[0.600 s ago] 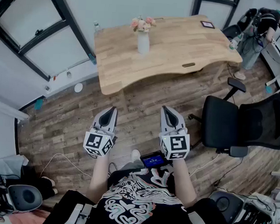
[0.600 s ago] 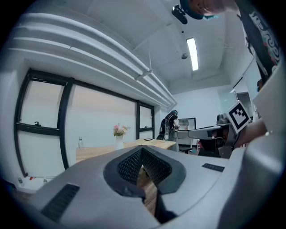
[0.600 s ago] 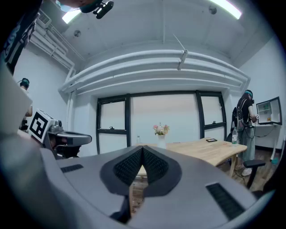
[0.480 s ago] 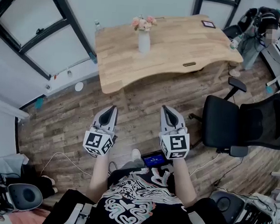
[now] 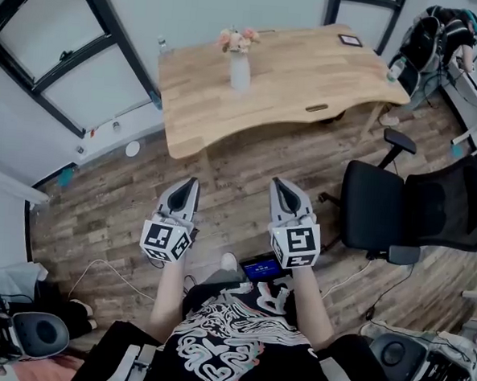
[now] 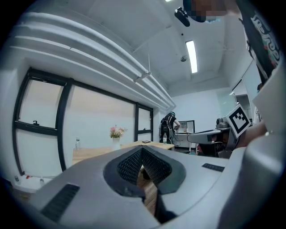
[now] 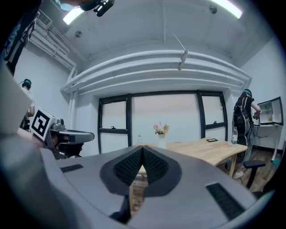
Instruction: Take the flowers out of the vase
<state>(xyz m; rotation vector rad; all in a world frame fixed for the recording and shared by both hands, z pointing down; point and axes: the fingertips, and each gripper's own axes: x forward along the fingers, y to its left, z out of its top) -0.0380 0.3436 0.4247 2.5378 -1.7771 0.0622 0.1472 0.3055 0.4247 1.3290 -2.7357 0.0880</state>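
A white vase [image 5: 240, 71] with pink flowers [image 5: 236, 39] stands on the far wooden table [image 5: 310, 69]. The vase also shows small in the left gripper view, vase [image 6: 116, 142], and in the right gripper view, flowers [image 7: 161, 129]. My left gripper [image 5: 188, 188] and right gripper [image 5: 282, 188] are held level over the wood floor, well short of the table. Both are shut with nothing between their jaws.
A black office chair [image 5: 415, 208] stands at the right of the floor. A person [image 5: 441, 37] works at a desk in the far right corner. Windows [image 5: 62, 46] line the left wall. A small dark item [image 5: 350, 40] lies on the table's far end. Cables and gear lie near my feet.
The view has shifted slightly; the table and chair sit a little further left and up in frame. Both grippers stay shut and in much the same place.
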